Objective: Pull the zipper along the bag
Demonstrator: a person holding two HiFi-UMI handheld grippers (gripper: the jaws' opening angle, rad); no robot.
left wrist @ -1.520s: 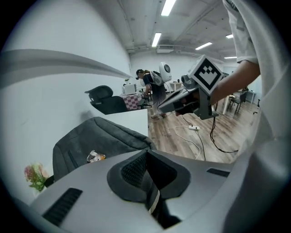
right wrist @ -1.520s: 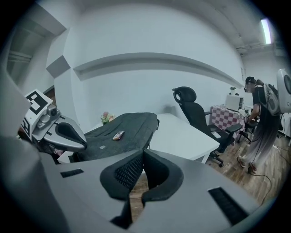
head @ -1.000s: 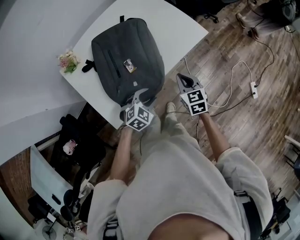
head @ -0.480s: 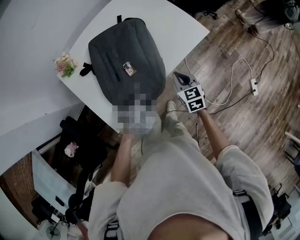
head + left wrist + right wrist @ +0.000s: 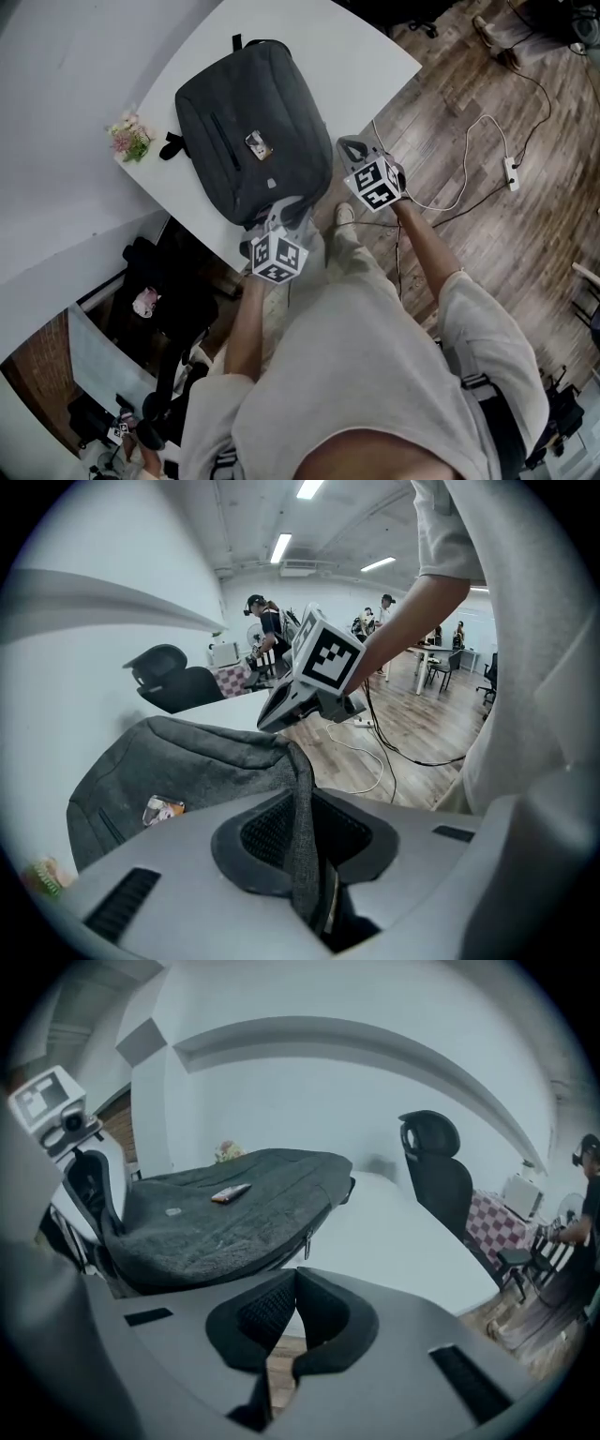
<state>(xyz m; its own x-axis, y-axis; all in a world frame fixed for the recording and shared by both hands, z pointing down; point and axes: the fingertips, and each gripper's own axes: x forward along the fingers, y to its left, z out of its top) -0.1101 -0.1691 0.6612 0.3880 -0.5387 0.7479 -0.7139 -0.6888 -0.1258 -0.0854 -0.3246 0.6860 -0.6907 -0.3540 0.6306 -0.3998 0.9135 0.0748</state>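
the dark grey backpack lies flat on the white table, with one corner at the table edge closest to the person. the left gripper has just been closing, and now its two jaws pinch a fold of the backpack's cloth at that near corner. i think it holds on there so the bag does not slide and the cloth is tight when the zipper gets pulled

the right gripper has its jaws pressed together with nothing in them. it is by the right side of the bag, near it but not touching. the zipper runs along that side edge, and the little metal zipper pull hangs down just ahead of the right gripper. so the pull is not grabbed yet, and i think those jaws have to open before they can take it

the backpack looks zipped shut along the side i can see, so i cannot tell what is inside it. a small colourful tag sits on its top face. a little bunch of flowers is on the table just beside the bag's left side
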